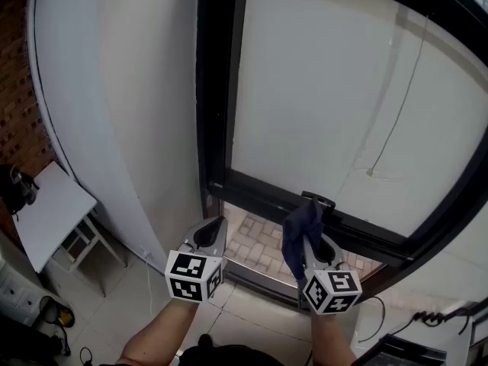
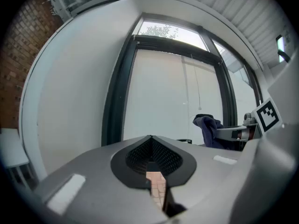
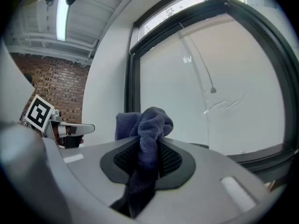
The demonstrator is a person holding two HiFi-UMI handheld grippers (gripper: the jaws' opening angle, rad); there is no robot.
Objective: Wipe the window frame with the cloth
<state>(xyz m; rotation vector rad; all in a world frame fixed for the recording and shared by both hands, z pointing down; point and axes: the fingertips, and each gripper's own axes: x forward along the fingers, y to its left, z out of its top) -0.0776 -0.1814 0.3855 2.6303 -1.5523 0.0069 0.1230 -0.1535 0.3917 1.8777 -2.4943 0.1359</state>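
Head view: the dark blue cloth (image 1: 299, 233) is bunched into a crumpled wad. It stands up from the right gripper (image 1: 316, 239), right against the bottom rail of the black frame (image 1: 258, 192); whether it touches the rail is unclear. The left gripper (image 1: 213, 230) hangs just left of it, near the frame's lower left corner. The frame's top and right side are cut off. A white desk (image 1: 50, 213) stands far left.

Left gripper view: the jaws are pressed together with nothing between them, and the cloth shows at the right.

Right gripper view: the jaws pinch the cloth's middle, and its folds spill above them, hiding the tips.
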